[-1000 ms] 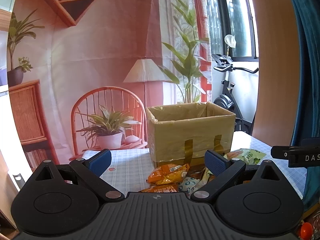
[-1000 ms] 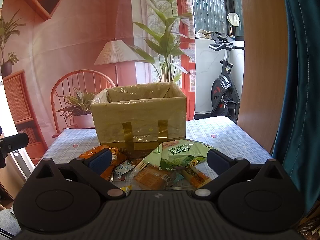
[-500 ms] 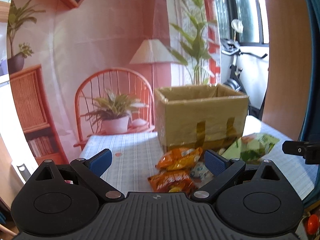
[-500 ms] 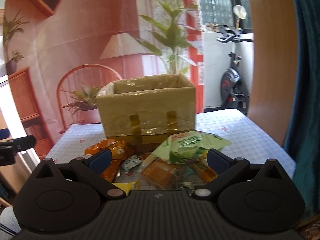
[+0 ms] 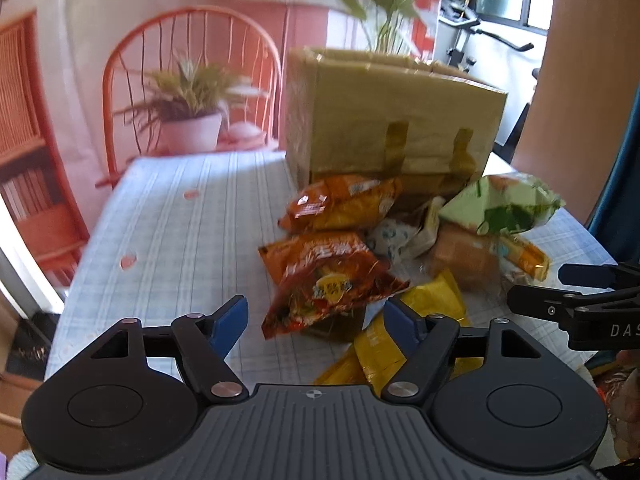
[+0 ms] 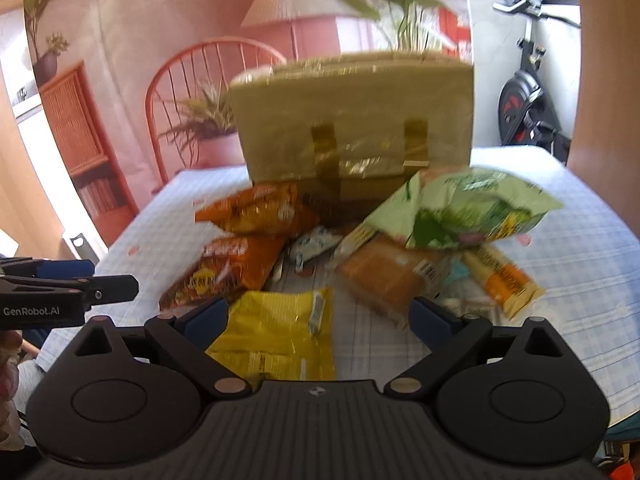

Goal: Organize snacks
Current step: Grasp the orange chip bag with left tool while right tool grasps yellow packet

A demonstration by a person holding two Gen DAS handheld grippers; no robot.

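A pile of snack packets lies on the checked tablecloth (image 5: 180, 240) in front of an open cardboard box (image 5: 396, 120) (image 6: 352, 120). My left gripper (image 5: 316, 320) hovers just short of a red-orange bag (image 5: 324, 280). Its jaws are closing, the bag's near end sits between the blue pads, and they are not pressing it. My right gripper (image 6: 320, 316) stands open over a yellow packet (image 6: 276, 332), untouched. A green bag (image 6: 460, 212) tops the pile's right side, above a brown packet (image 6: 384, 276). A second orange bag (image 5: 340, 204) leans by the box.
A red chair (image 5: 188, 40) with a potted plant (image 5: 188, 120) stands beyond the table's far edge. An exercise bike (image 6: 524, 108) and a blue curtain (image 5: 624, 160) are at the right. The left half of the tablecloth is bare. The right gripper's fingers (image 5: 560, 304) show at the left view's right edge.
Both grippers have sunk and tipped down toward the snack pile, which now fills the lower views. The left jaws have narrowed; the right jaws stay wide.
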